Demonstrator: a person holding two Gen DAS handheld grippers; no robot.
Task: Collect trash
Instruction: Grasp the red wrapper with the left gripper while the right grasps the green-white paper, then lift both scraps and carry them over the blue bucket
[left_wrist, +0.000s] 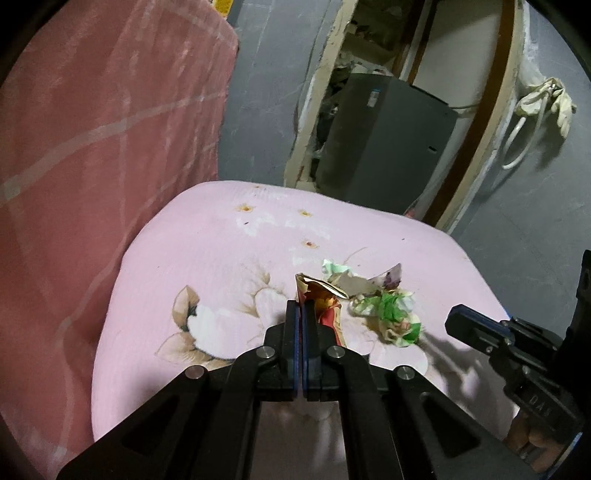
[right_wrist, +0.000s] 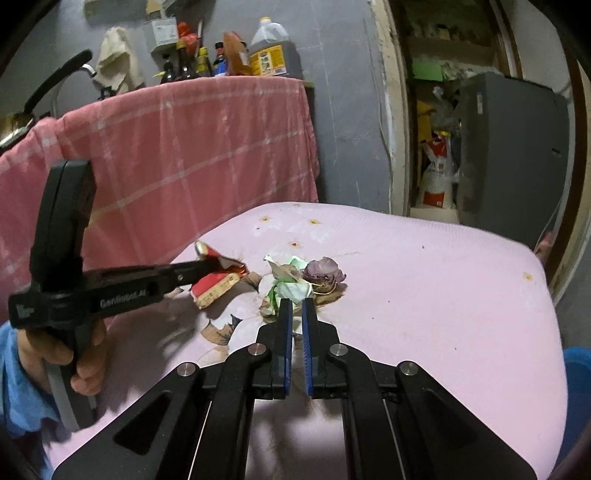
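Note:
A small pile of trash lies on a pink cloth-covered table (left_wrist: 221, 258). My left gripper (left_wrist: 300, 304) is shut on a red and gold wrapper (left_wrist: 327, 306), which shows lifted a little off the cloth in the right wrist view (right_wrist: 214, 280). A crumpled green and white paper (left_wrist: 395, 317) lies to its right, with a torn paper scrap (left_wrist: 354, 282) and a purple wad (right_wrist: 325, 271) behind. My right gripper (right_wrist: 297, 304) hovers just short of the green and white paper (right_wrist: 290, 290), its jaws a narrow gap apart and empty. It shows at the right in the left wrist view (left_wrist: 458, 319).
A red checked cloth (right_wrist: 192, 155) hangs over a counter left of the table, with several bottles and a jug (right_wrist: 269, 48) on top. A grey cabinet (left_wrist: 384, 136) stands in the doorway behind. A white cloth (left_wrist: 546, 99) hangs on the right wall.

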